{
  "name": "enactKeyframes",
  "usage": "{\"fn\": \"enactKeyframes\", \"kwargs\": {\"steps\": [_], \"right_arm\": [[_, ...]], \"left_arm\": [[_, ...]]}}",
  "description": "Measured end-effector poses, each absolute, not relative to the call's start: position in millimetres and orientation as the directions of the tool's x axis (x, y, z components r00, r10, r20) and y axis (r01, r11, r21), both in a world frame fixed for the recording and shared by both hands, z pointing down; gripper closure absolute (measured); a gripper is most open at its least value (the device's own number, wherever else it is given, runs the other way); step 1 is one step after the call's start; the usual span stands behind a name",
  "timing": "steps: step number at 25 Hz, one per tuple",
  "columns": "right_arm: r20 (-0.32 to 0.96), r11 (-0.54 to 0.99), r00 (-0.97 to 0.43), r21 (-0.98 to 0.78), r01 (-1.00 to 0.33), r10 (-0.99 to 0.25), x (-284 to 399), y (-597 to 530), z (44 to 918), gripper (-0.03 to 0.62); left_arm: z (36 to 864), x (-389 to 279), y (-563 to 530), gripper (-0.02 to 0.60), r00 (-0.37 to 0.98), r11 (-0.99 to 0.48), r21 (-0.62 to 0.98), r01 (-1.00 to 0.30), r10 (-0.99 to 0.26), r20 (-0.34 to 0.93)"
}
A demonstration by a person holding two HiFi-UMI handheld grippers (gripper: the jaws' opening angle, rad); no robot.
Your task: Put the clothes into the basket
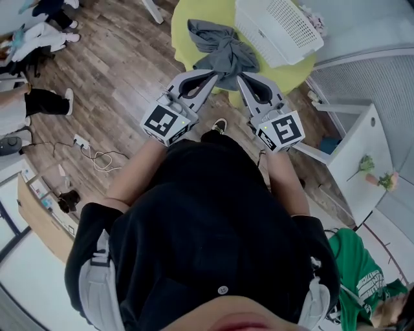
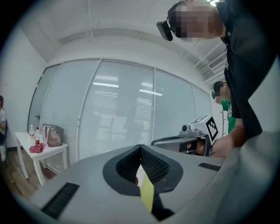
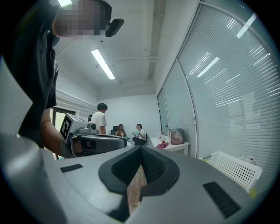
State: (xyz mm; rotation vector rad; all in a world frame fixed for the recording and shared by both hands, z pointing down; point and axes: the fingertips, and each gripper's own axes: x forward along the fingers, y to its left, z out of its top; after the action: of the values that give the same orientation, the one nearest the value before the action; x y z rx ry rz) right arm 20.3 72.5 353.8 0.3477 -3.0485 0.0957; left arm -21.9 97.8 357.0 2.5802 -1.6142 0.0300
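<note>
The grey garment (image 1: 223, 48) is seen in a crumpled heap on the round yellow-green table (image 1: 187, 19), just beside the white basket (image 1: 279, 26), which stands on the same table to the garment's right. Both grippers are held level in front of the person, their tips near the table's near edge and close to the heap. The left gripper (image 1: 212, 74) is shown with its jaws brought together and nothing between them. The right gripper (image 1: 241, 77) is likewise closed and empty.

The garment is judged to be light, soft and limp — it can be expected to sag and trail from any single hold. It is not fragile, and little slip is expected against the ribbed pads. The cloth is possibly a thin knit, though its weave cannot be made out from above. A hold is best taken on a raised, bunched fold near the middle of the heap, where several layers can be pinched at once. A loose edge is better avoided — from there the rest would hang long and could catch on the basket's rim.
</note>
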Motion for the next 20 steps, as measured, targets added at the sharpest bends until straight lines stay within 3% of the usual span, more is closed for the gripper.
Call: {"fn": "enactKeyframes", "kwargs": {"steps": [7,20], "right_arm": [[0.081,0.976,-0.974,-0.044,-0.214,-0.210,22,42,353,0.571],[0.129,0.941,-0.940,-0.082,-0.327,-0.315,1,-25,379,0.570]], "left_arm": [[361,-18,64,0.574,0.425,-0.422,0.062,-0.905,-0.902,0.072],[375,-44,-1,0.574,0.493,-0.489,0.061,-0.870,-0.867,0.068]]}}
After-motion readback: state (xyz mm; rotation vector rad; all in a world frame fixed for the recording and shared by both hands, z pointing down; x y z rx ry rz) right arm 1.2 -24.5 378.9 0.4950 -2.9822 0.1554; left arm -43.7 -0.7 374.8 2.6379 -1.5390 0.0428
